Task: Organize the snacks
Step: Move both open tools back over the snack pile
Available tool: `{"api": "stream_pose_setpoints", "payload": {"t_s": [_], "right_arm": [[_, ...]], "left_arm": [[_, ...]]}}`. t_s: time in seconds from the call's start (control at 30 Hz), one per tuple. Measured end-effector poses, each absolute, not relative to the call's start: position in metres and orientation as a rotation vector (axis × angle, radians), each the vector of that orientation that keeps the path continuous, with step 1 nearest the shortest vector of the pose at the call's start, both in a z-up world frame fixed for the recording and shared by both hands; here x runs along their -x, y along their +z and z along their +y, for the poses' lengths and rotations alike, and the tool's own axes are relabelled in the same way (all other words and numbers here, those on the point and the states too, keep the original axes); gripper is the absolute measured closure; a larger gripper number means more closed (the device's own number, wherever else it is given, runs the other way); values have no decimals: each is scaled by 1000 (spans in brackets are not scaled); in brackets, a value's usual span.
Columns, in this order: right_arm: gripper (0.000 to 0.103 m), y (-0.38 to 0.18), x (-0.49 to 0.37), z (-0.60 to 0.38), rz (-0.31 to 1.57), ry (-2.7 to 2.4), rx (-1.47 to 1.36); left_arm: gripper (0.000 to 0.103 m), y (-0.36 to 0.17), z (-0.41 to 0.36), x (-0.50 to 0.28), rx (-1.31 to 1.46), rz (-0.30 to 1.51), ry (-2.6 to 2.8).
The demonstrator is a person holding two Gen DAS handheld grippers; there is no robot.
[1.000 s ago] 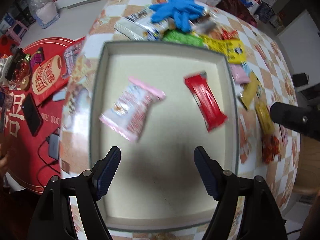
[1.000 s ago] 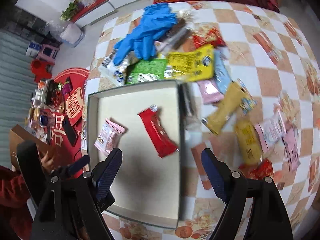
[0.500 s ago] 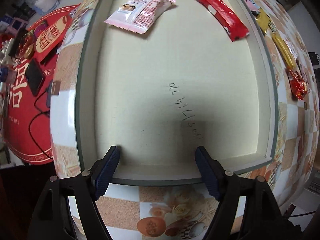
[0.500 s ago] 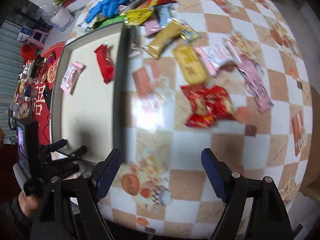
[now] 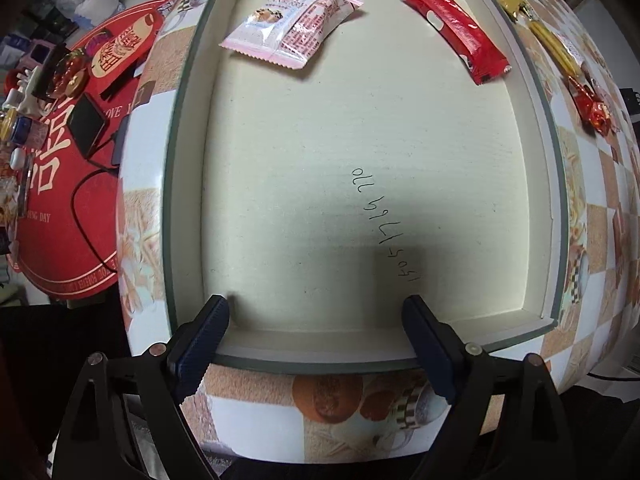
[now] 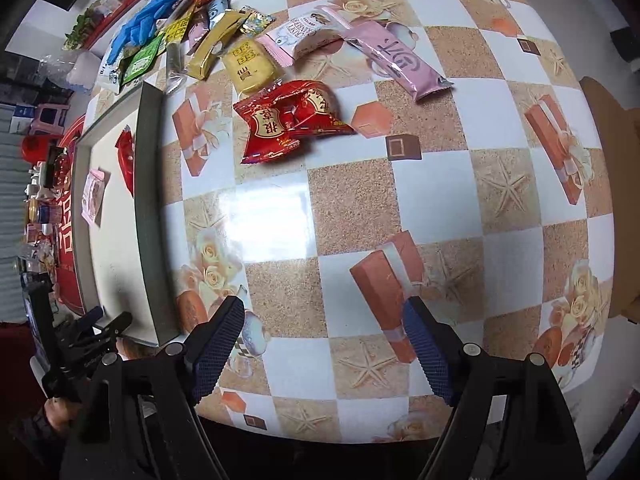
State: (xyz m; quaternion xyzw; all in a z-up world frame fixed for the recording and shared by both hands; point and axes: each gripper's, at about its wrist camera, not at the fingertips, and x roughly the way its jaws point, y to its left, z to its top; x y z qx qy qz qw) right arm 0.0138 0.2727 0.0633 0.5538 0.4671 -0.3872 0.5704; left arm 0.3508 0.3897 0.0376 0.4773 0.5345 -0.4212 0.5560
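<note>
A shallow cream box (image 5: pixel 188 128) with a grey rim lies on the checkered table; it also shows in the right wrist view (image 6: pixel 150 200). Inside lie a pink-white snack packet (image 5: pixel 292 24) and a red snack bar (image 5: pixel 456 28). My left gripper (image 5: pixel 316 320) is open and empty over the box's near edge. My right gripper (image 6: pixel 324 320) is open and empty above the bare table, right of the box. Loose snacks lie beyond it: red packets (image 6: pixel 288 118), a pink bar (image 6: pixel 396 60), a yellow packet (image 6: pixel 248 64), a white-pink packet (image 6: pixel 300 34).
Blue gloves (image 6: pixel 150 20) and several more snack packets lie at the table's far left corner. A red round mat (image 5: pixel 60 128) with small items and a phone lies left of the table. The table's front edge is just below both grippers.
Both grippers have pulled back toward the table's near edge. The left one has come low over the box's front rim; the right one has swung right, over bare table.
</note>
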Motion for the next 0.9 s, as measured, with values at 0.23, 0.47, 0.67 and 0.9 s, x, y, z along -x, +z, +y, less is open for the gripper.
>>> {"api": "stream_pose_setpoints", "payload": {"t_s": [0.23, 0.47, 0.67, 0.9], "right_arm": [[20, 57, 0, 273, 1085, -883, -1294], [20, 45, 30, 273, 1088, -890, -1309], [20, 43, 50, 275, 1100, -872, -1276], [20, 45, 82, 287, 1149, -868, -1221]], "left_arm": [[12, 86, 383, -303, -1061, 1193, -1107], [12, 107, 346, -212, -1087, 1155, -1278], [13, 96, 293, -161, -1069, 1180, -1322], [15, 70, 219, -141, -972, 1208, -1247]]}}
